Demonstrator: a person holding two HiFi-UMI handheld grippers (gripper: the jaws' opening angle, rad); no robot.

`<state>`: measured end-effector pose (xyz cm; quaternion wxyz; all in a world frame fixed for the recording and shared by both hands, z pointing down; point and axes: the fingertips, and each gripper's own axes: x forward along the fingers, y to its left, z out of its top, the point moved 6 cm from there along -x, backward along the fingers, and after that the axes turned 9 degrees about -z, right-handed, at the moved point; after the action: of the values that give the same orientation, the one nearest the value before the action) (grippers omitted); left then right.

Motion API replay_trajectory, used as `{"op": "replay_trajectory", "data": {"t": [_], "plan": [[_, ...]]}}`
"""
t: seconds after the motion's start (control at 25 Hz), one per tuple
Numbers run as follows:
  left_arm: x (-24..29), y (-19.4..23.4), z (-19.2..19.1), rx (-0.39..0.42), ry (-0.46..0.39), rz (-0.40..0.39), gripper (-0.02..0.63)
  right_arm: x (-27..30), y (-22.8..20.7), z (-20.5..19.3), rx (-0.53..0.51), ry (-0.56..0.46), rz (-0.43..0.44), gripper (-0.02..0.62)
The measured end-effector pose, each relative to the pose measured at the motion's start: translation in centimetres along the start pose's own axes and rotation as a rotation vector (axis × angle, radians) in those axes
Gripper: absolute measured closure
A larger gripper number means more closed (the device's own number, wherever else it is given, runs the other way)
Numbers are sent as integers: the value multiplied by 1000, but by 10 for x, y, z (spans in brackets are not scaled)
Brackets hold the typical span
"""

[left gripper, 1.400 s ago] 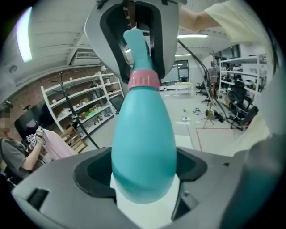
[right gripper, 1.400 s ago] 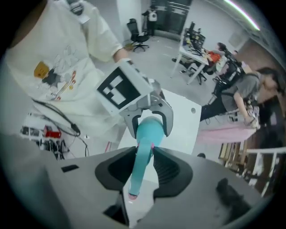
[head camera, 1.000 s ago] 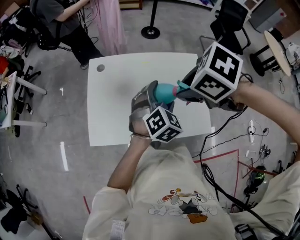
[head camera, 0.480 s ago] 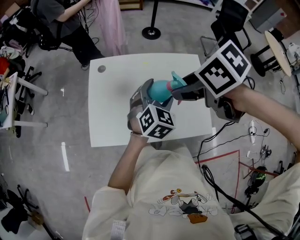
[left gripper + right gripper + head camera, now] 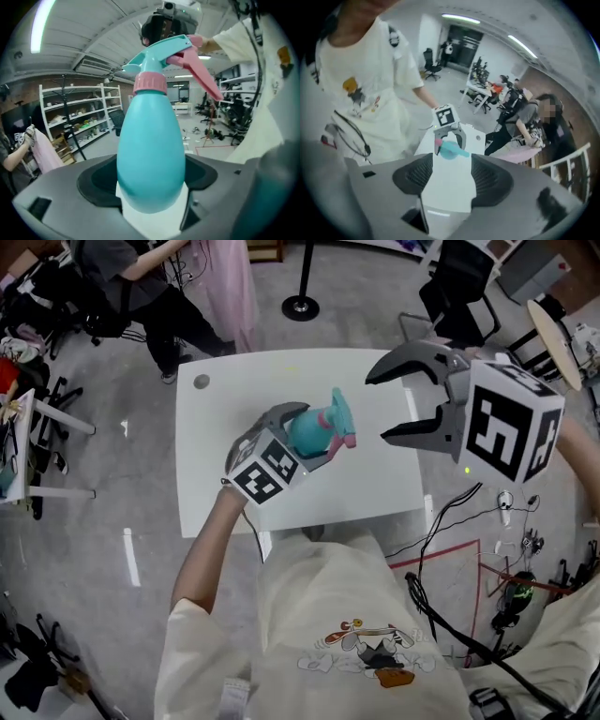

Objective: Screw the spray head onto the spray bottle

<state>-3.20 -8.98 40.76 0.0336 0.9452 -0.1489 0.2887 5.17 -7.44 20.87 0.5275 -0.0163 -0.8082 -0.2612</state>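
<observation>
Teal spray bottle [image 5: 150,154], spray head [image 5: 164,51] on, clamped in left tool [image 5: 302,435]; right tool [image 5: 377,409] opening wide, empty, apart

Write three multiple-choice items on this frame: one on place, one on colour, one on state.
1. Where is the spray bottle?
A) on the table
B) in the left gripper
C) on the floor

2. What colour is the collar under the spray head?
A) white
B) pink
C) black

3. What state is the spray head in?
A) sitting on the bottle's neck
B) lying loose
C) absent

Key:
1. B, the fingers clamp the bottle's body.
2. B, the collar is pink below the teal head.
3. A, the head stands on the neck.
</observation>
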Motion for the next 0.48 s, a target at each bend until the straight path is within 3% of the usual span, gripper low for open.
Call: {"op": "replay_trajectory", "data": {"t": [0.12,0.2,0.36,0.48], "plan": [[-4,-15,10,56,-42,-196,204,11,11,-3,-264,32,9,339],[-4,-21,15,106,-33,-299,204,19,17,-6,-381,37,36,339],[7,-38,25,221,25,-438,204,27,42,-6,-502,20,125,339],[8,-46,27,264,48,-485,204,39,57,1,-561,18,172,339]]}}
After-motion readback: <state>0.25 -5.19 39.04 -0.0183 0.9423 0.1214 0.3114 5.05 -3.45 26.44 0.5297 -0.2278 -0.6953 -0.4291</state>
